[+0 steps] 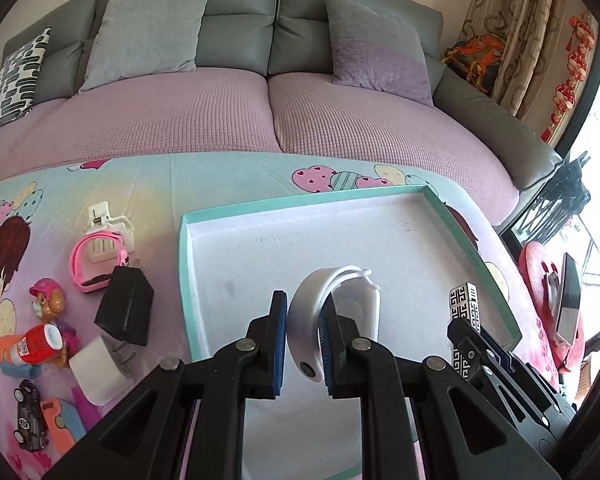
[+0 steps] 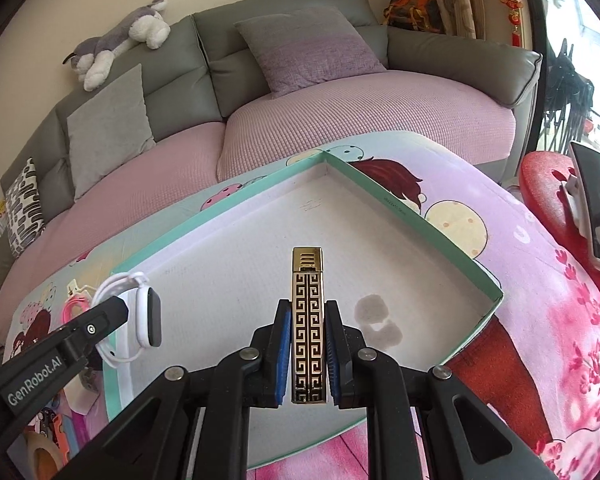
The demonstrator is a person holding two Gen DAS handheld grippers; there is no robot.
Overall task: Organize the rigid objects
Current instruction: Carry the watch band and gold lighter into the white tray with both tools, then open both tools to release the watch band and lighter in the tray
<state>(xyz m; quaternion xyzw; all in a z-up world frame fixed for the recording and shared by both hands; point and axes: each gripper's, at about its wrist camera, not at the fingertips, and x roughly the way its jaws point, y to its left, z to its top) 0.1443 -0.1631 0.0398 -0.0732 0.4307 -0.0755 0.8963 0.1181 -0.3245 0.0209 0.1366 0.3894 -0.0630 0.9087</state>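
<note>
The left tool (image 1: 303, 334) is seen closed on the strap of a white wristband (image 1: 340, 312), held above the floor of a shallow teal-rimmed tray (image 1: 186, 280); the band's loop projects toward 12 o'clock from the pads. The right tool (image 2: 309, 344) is seen clamped on the long sides of a gold lighter with a key-fret pattern (image 2: 308, 320), whose cap points to 12 o'clock over the same tray (image 2: 380, 184). In the left wrist view the lighter (image 1: 464, 308) and the right tool (image 1: 466, 336) are found at 3 o'clock, near the tray's right rim; in the right wrist view the wristband (image 2: 144, 316) and the left tool (image 2: 118, 312) are found at 9 o'clock, over the left rim. A grey stain (image 2: 374, 318) is marked on the tray floor at 2 o'clock from the right tool.

At 9 o'clock of the tray, on the cartoon-print cloth (image 1: 140, 184) of the worktop, are laid a black charger (image 1: 126, 308), a white charger (image 1: 98, 368), a pink wristband (image 1: 94, 260), a white clip (image 1: 104, 220), a toy pup figure (image 1: 48, 300), a red-capped bottle (image 1: 38, 342) and a black toy car (image 1: 30, 416). At 12 o'clock a grey sofa (image 1: 240, 36) with a pink seat cover is shown.
</note>
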